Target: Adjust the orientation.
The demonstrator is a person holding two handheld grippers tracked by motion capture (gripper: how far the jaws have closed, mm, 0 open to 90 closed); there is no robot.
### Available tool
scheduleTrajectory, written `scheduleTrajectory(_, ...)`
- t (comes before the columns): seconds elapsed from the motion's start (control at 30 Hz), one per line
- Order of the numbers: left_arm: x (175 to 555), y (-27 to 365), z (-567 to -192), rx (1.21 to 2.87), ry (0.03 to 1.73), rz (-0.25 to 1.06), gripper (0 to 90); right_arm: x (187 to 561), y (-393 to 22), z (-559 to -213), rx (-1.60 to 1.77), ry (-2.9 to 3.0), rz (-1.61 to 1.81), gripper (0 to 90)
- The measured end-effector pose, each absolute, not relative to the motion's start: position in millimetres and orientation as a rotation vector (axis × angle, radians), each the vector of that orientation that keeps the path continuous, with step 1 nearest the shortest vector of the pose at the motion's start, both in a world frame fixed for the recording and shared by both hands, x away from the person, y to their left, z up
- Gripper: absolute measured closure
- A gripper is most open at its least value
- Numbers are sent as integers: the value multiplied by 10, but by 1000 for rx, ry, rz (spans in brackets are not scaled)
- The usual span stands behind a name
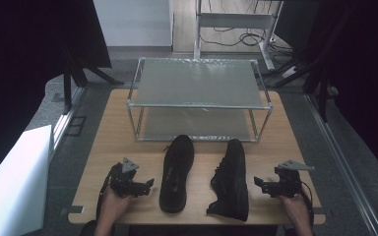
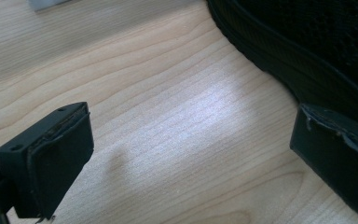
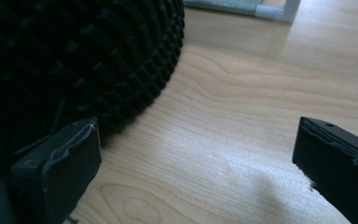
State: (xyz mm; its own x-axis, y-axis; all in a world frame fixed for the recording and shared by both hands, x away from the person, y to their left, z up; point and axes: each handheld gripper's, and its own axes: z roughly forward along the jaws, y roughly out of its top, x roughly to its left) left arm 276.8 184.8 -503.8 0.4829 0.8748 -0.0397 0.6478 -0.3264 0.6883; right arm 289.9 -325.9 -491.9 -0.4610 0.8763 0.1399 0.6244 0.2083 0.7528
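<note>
Two black shoes lie between two gaping claws.
The left claw (image 1: pixel 145 185) sits just left of the upright shoe (image 1: pixel 177 172); the right claw (image 1: pixel 262 184) is just right of the tipped shoe (image 1: pixel 231 179); both run lengthwise toward the rack (image 1: pixel 199 104).

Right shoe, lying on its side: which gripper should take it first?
Probably right. The right gripper, jaws open, sits beside the tipped shoe; the left gripper has the upright shoe in between.

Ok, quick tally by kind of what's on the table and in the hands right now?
Black shoes: 2, the left shoe upright, the right shoe tipped on its side, sole toward the right gripper.
Two-tier metal shoe rack: 1.
Handheld grippers: 2, the left gripper and the right one, both with jaws open.
Total: 5.
</note>
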Motion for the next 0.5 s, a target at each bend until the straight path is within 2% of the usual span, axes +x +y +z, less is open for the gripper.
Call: scheduleTrajectory(0.5,2783,1855,-5057,2091,1272,454,0,2893,-3154,-4677,1345,2186,1141,0)
